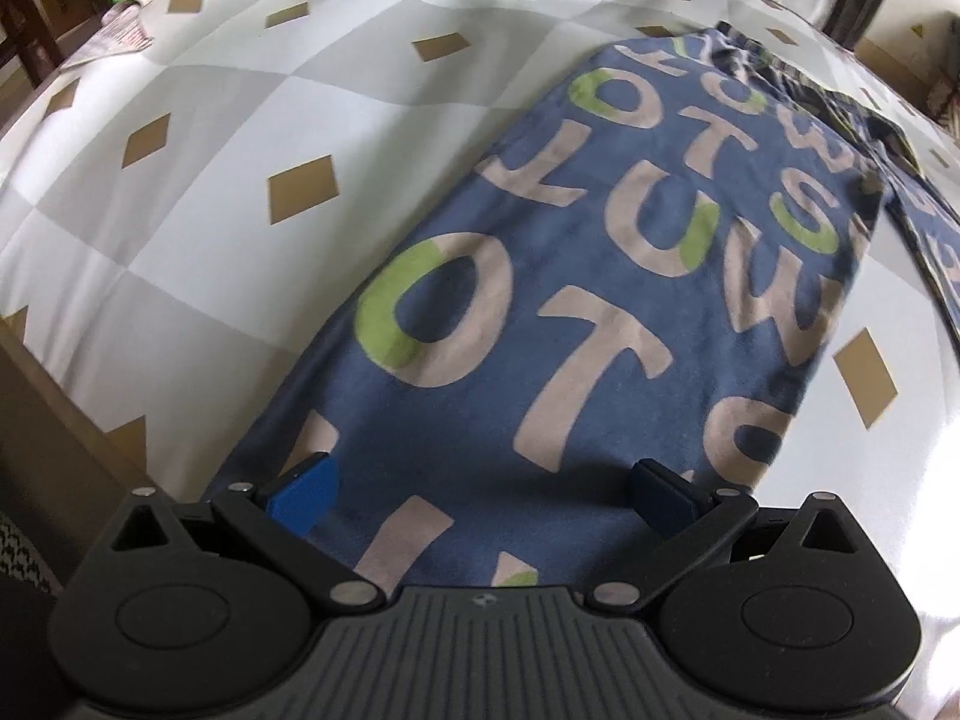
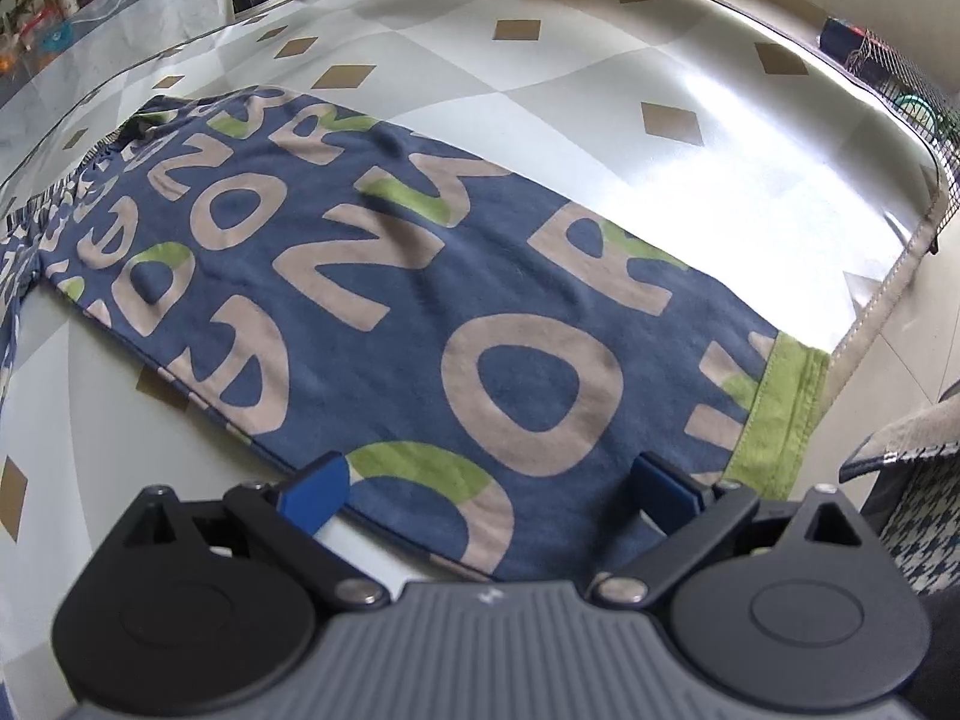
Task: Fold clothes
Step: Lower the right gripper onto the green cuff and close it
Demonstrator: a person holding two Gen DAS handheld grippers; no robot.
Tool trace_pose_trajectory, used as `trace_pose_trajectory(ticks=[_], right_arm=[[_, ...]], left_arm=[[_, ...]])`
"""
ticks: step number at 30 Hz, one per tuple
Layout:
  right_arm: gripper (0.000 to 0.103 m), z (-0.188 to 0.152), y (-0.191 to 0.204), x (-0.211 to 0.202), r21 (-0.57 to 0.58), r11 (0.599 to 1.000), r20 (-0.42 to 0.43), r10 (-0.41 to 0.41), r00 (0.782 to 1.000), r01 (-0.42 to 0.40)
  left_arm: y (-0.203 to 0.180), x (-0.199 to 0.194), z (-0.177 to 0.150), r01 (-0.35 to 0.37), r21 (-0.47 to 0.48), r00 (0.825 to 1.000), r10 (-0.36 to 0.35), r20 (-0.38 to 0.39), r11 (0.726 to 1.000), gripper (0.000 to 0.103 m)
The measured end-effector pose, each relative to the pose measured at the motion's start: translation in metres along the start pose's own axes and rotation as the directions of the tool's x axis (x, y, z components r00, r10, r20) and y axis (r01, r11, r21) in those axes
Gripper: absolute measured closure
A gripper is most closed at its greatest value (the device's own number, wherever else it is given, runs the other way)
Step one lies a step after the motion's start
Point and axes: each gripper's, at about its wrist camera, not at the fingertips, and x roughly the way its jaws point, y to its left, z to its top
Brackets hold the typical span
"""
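Right now you are holding both tools over the near end of the blue lettered garment (image 1: 570, 312), which is lying flat on the checked tablecloth (image 1: 198, 138). Your left gripper (image 1: 483, 495) is hovering with jaws spread apart and nothing between them, the cloth's long axis running away toward one o'clock. Your right gripper (image 2: 492, 495) is likewise gaping wide and empty, the garment (image 2: 372, 300) stretching toward ten o'clock, its green hem band (image 2: 780, 414) sitting at about two o'clock. Both hands look equally near that end.
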Motion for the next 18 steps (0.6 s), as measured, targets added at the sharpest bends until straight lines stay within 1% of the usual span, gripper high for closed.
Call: trace_pose_trajectory(ticks=[5,8,10,11,13,15,18], right_arm=[[0.001,-0.001,0.0,0.001,0.007,1.0,0.002,-0.006,1.0,0.006],[0.001,-0.001,0.0,0.0,0.008,1.0,-0.002,-0.006,1.0,0.007],[0.001,0.001,0.0,0.0,0.006,1.0,-0.017,-0.005,1.0,0.005],[0.002,0.002,0.0,-0.002,0.008,1.0,-0.023,0.005,1.0,-0.005],[0.004,0.005,0.002,-0.007,0.003,0.999,-0.002,0.048,0.999,-0.048],[0.004,0.008,0.009,-0.012,-0.029,0.996,0.031,0.085,0.996,-0.084],[0.005,0.019,0.025,-0.012,-0.105,0.988,0.022,0.119,0.993,-0.116]], left_arm=[[0.006,0.0,0.0,-0.012,-0.03,1.0,0.012,-0.004,0.999,0.0],[0.004,-0.001,-0.001,-0.019,-0.032,1.0,0.019,-0.006,0.999,0.0],[0.0,-0.002,-0.001,-0.013,-0.016,1.0,0.013,-0.006,1.0,0.0],[-0.003,-0.003,-0.001,-0.006,-0.005,1.0,0.006,-0.006,1.0,0.0],[-0.009,-0.006,-0.002,0.024,0.024,1.0,-0.024,-0.002,0.999,0.0],[-0.016,-0.009,-0.002,0.045,0.047,0.999,-0.046,0.012,0.998,0.0],[-0.024,-0.01,-0.001,0.056,0.066,0.998,-0.058,0.018,0.996,0.0]])
